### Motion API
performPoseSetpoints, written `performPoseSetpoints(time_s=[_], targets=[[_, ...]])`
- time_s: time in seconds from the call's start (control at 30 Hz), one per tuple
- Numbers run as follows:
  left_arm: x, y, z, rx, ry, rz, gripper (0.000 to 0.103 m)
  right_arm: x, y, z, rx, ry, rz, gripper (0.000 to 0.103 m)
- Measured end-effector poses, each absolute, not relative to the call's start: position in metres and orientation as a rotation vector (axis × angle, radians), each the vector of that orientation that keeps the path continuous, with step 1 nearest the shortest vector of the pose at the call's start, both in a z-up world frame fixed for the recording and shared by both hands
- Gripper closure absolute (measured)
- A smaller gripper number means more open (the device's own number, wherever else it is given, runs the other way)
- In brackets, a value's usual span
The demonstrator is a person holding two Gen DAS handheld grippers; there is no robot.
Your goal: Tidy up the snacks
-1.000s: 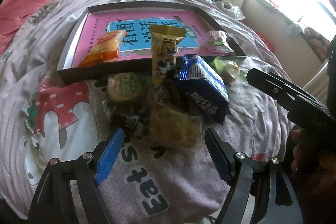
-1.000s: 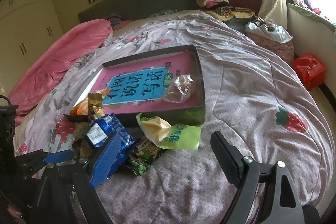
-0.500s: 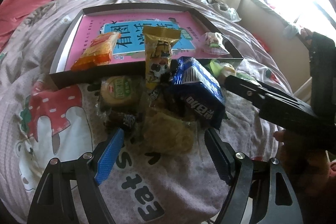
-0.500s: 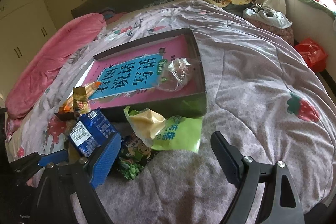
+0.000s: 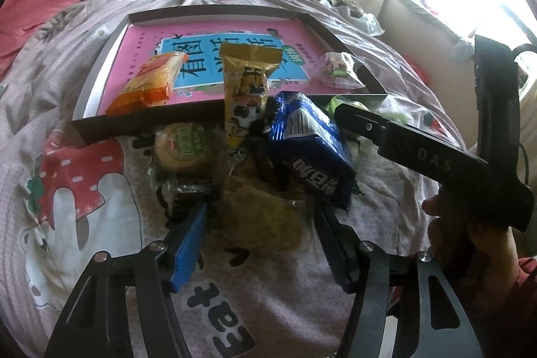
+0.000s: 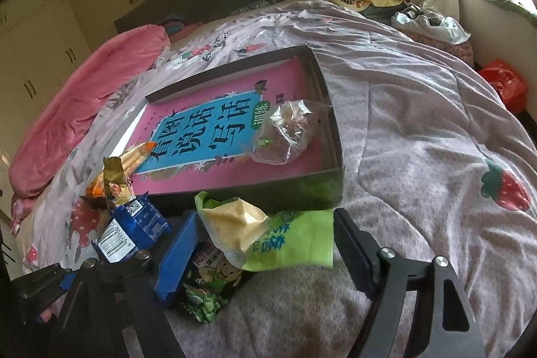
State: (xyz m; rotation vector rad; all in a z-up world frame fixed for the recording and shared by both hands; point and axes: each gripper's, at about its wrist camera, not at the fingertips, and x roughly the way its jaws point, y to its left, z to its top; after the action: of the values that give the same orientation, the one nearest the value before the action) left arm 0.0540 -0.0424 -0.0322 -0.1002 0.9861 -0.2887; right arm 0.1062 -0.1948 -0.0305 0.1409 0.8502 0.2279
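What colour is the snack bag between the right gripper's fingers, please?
Light green bag with a cream top, clearest in the right wrist view.

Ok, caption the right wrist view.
Right hand-held gripper closing around a green snack bag beside the tray.

Snack pile before dark tray

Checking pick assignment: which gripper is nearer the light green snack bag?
Right. The right gripper has the light green snack bag between its open fingers; the left gripper sits over the pale cracker pack, farther away.
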Motion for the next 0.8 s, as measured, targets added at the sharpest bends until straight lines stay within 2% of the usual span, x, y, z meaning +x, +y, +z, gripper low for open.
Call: performPoseSetpoints(time_s=[0.03,0.07,0.23,0.47,0.8], targets=[[0.054,-0.042,-0.032,-0.101,0.985,-0.288,0.038,0.107,-0.194,-0.032,0.148,0.856,0.248,0.038],[0.054,-0.042,-0.032,-0.102,0.983,-0.288,0.038,0.109,-0.192,-0.034,0.150,0.869,0.264,0.042],[0.054,-0.040,-0.033,-0.103,0.983,-0.289,0.041,0.109,-0.187,-0.036,0.127,0.863,0.277,0.051],[0.053,-0.034,-0.035,-0.139,0.985,-0.305,0.048,0.102,-0.193,-0.028,0.159,0.834,0.306,0.060],[0.050,-0.028,-0.033,-0.173,0.985,-0.319,0.052,0.091,-0.194,-0.017,0.170,0.793,0.352,0.064]])
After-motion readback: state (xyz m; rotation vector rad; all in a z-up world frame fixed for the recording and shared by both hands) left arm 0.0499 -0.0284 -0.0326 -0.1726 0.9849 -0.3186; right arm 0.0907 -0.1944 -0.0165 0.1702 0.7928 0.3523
